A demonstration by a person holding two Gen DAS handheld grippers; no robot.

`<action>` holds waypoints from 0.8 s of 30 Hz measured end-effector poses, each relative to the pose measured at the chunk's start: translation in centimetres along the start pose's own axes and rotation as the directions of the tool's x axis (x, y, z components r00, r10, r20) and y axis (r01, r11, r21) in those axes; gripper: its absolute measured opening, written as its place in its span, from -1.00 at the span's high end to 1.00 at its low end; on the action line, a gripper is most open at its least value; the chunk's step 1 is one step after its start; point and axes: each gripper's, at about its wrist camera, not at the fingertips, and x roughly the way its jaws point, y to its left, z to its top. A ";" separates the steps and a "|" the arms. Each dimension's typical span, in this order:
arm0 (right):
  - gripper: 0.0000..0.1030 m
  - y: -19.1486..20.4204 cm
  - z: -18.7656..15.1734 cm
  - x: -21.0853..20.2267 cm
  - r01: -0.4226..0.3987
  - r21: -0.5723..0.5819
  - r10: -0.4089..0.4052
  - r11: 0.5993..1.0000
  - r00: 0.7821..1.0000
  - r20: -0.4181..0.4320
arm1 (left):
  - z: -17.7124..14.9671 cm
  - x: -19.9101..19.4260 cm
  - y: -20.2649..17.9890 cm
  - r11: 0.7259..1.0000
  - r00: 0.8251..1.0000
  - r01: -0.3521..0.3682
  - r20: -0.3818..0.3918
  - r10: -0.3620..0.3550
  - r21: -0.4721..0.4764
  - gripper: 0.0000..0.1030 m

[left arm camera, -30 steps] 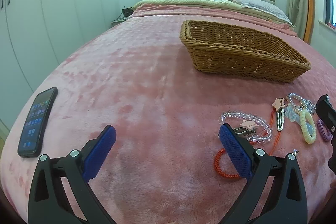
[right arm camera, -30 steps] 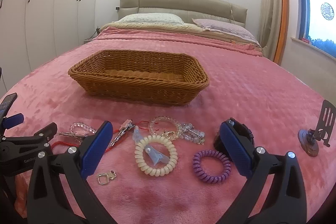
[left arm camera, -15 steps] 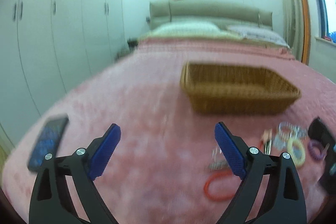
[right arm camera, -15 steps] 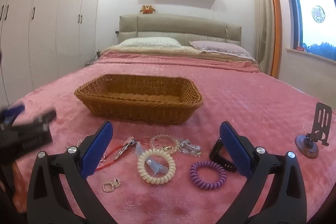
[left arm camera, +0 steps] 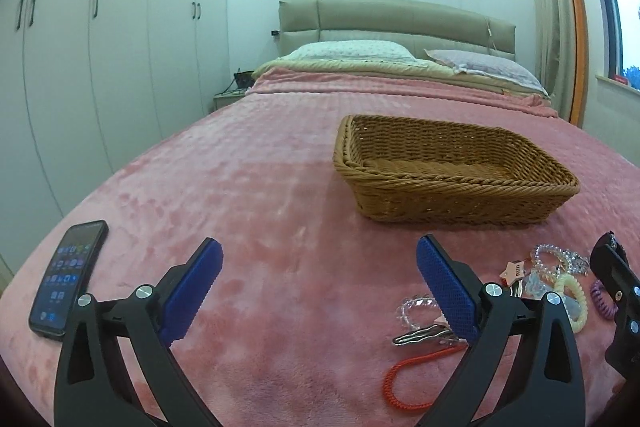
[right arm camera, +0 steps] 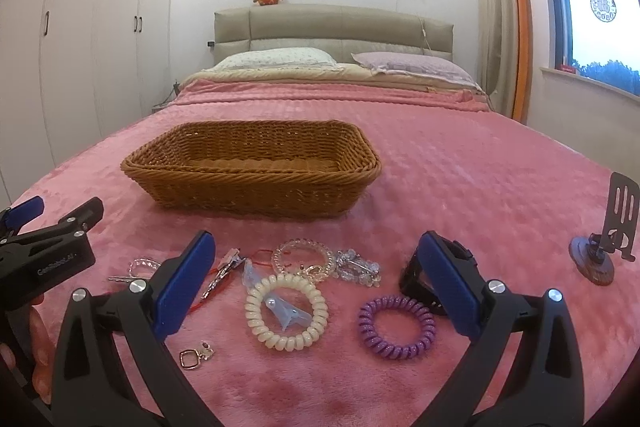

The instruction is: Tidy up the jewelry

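Note:
A wicker basket (right arm camera: 252, 183) (left arm camera: 452, 183) stands on the pink bedspread. In front of it lie a cream coil hair tie (right arm camera: 287, 311) around a blue clip, a purple coil tie (right arm camera: 396, 327), clear bead bracelets (right arm camera: 304, 259), a silver hair clip (right arm camera: 222, 271), a small gold ring charm (right arm camera: 190, 359) and a black band (right arm camera: 424, 283). My right gripper (right arm camera: 320, 287) stands open just above and in front of them. My left gripper (left arm camera: 320, 291) is open; a red cord loop (left arm camera: 404, 383), a clear bracelet (left arm camera: 416, 307) and a metal clip (left arm camera: 424, 337) lie by its right finger.
A black phone (left arm camera: 68, 275) lies on the bedspread at the left. A small phone stand (right arm camera: 604, 247) sits at the right. Pillows and a headboard (right arm camera: 332, 27) are at the far end; wardrobes (left arm camera: 100, 47) line the left wall.
Both grippers have tilted up and drawn back a little, so the far wall shows more. The jewelry and basket lie where they were.

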 end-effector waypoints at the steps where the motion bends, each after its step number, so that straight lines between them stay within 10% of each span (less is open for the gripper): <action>1: -0.88 0.0 0.0 0.0 0.003 0.002 -0.003 1.000 1.000 -0.002 | -0.1 0.0 0.0 1.000 1.000 -0.001 -0.002 0.001 0.000 -0.84; 24: -0.88 -0.4 0.0 0.0 0.004 0.020 -0.003 1.000 1.000 -0.016 | -0.1 -0.1 -0.2 1.000 1.000 -0.010 -0.005 0.010 0.014 -0.85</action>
